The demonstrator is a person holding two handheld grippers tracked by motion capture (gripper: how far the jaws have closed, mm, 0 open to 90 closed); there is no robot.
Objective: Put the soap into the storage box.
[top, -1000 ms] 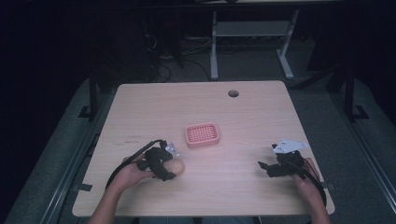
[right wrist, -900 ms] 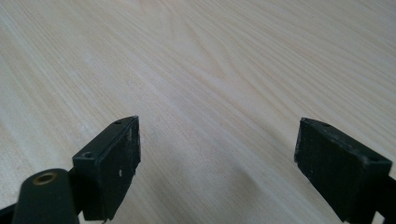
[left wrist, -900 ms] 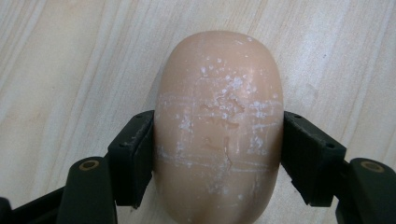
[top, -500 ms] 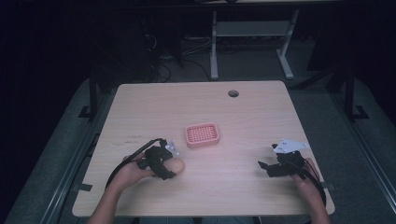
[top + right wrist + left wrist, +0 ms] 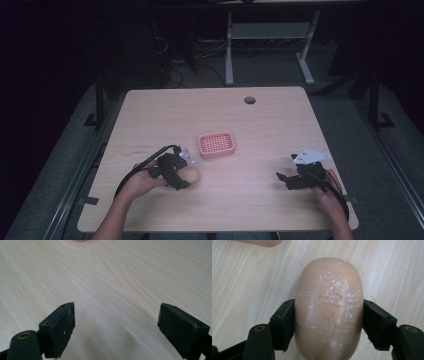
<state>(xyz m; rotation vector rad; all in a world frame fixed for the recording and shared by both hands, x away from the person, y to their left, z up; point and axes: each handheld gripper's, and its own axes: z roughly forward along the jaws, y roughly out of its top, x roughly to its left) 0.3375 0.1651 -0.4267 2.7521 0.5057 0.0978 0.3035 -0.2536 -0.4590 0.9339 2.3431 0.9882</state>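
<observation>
A peach-coloured oval soap bar (image 5: 193, 174) with white scuffs lies on the wooden table (image 5: 250, 200), left of centre near the front. My left gripper (image 5: 184, 176) is shut on it. In the left gripper view the two black jaws press on both sides of the soap bar (image 5: 329, 307). A pink slotted soap dish (image 5: 216, 144) sits just behind and to the right of the bar, apart from it. My right gripper (image 5: 282, 177) rests low over the table at the front right, open, with bare wood between its jaws (image 5: 116, 327).
A round cable hole (image 5: 250, 100) sits near the table's far edge. Desk legs and cables stand on the dark floor behind the table. Bare wood stretches between the dish and the right gripper.
</observation>
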